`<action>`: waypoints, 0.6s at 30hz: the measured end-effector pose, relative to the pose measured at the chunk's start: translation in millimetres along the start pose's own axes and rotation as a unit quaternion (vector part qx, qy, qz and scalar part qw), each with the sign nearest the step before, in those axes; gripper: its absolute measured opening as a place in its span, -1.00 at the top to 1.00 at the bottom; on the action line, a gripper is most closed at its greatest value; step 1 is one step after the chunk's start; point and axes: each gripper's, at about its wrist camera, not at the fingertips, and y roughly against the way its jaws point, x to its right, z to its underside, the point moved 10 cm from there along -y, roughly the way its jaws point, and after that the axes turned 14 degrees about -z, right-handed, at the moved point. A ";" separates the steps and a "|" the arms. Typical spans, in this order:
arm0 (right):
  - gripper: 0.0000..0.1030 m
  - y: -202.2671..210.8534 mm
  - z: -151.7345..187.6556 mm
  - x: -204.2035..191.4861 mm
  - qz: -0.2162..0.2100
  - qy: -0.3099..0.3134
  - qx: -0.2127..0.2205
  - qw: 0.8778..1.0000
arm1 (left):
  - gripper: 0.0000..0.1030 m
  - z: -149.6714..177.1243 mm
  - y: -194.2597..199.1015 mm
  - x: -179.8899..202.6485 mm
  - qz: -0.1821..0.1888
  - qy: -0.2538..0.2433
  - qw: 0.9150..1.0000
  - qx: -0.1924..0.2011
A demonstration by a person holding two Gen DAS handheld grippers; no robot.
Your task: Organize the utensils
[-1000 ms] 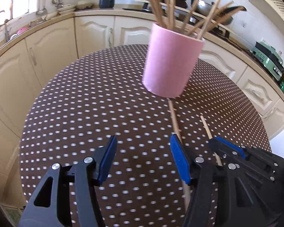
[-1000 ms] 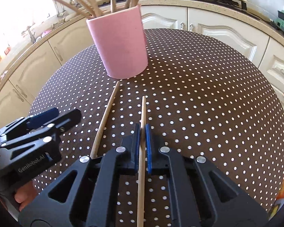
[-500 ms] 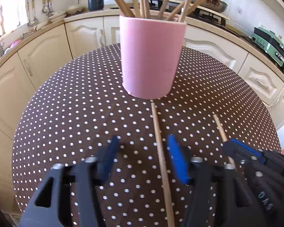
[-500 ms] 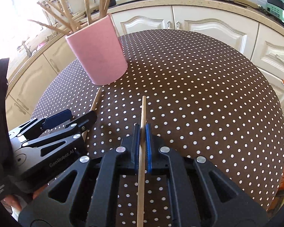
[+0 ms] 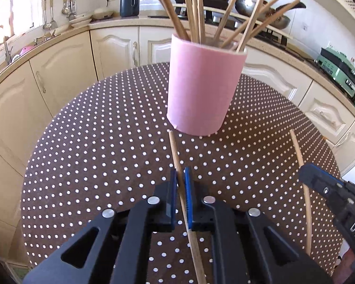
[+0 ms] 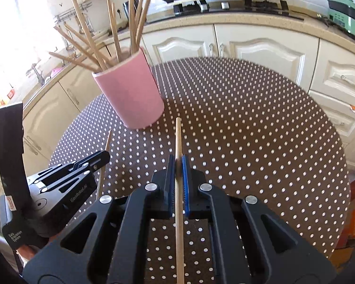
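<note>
A left gripper [image 5: 180, 184] pinches a wooden chopstick [image 5: 175, 151] on a brown polka-dot table [image 5: 94, 142]. Ahead stands a pink cup [image 5: 201, 92] full of chopsticks. At right, another gripper [image 5: 319, 184] holds a second chopstick [image 5: 298, 153].

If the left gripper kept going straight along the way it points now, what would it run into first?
Most likely the pink holder. The left gripper, shut on a chopstick, points down toward the dotted table with the holder's base just past the stick's tip. Depth is unclear, so the stick might touch the tabletop first.

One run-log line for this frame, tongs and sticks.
left tongs: shut on left chopstick | right tongs: shut on right chopstick | pink holder: upright
</note>
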 end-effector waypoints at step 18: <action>0.88 63.7 -53.4 -41.2 -0.023 0.043 0.100 0.994 | 0.86 -51.8 98.7 -21.6 0.024 0.034 0.981 0.188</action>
